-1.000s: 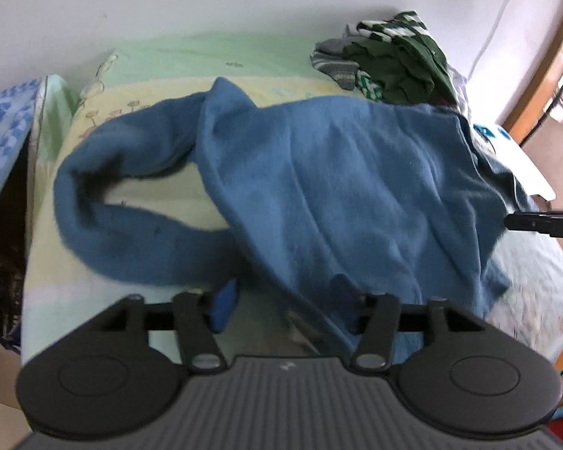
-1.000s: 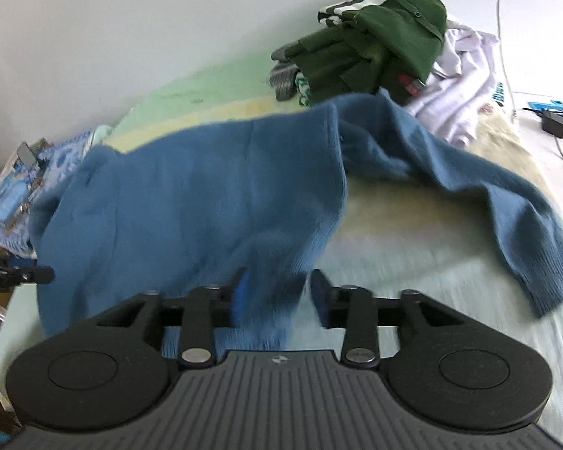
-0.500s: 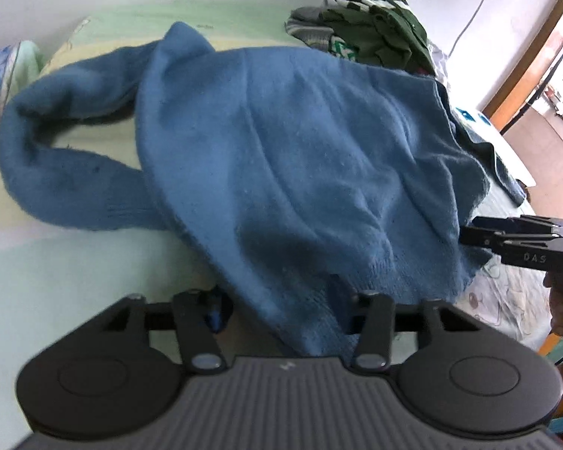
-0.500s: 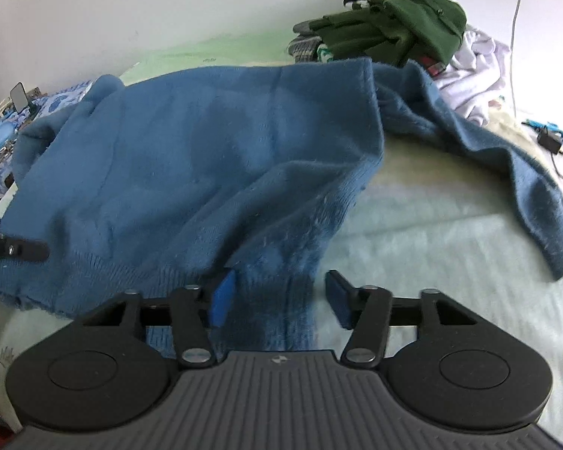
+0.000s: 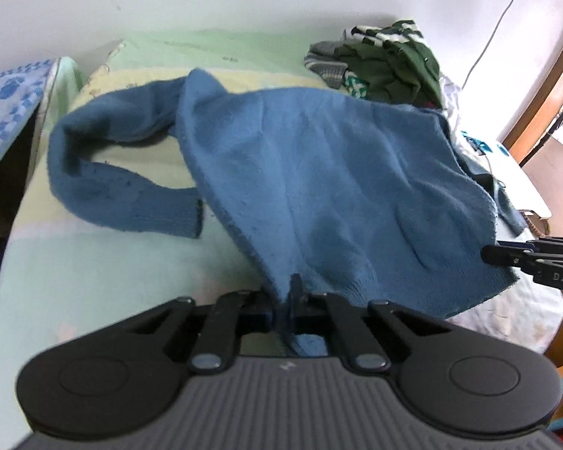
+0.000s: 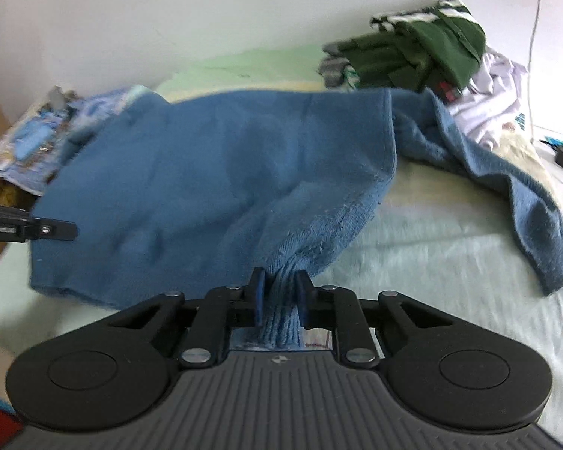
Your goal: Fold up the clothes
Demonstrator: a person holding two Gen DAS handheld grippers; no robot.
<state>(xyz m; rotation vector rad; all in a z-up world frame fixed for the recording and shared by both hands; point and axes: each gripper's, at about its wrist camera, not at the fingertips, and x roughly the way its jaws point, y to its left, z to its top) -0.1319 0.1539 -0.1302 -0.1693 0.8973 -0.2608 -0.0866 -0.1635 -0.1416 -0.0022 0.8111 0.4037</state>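
Sweater (image 5: 319,172) lies on bed (image 5: 94,281), body running away from both hem corners. Left hand-held gripper (image 5: 281,300) clenched on near-left hem; right hand-held gripper (image 6: 279,296) closing, bunched hem between its jaws. Likely fold runs forward, toward collar.

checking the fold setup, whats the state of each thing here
blue sweater: spread on the bed, hem gripped at two spots
left gripper: shut on the hem
right gripper: fingers closing, bunched hem pinched between them
left sleeve: curled in a loop
green clothes: piled at the back
bed: mostly covered
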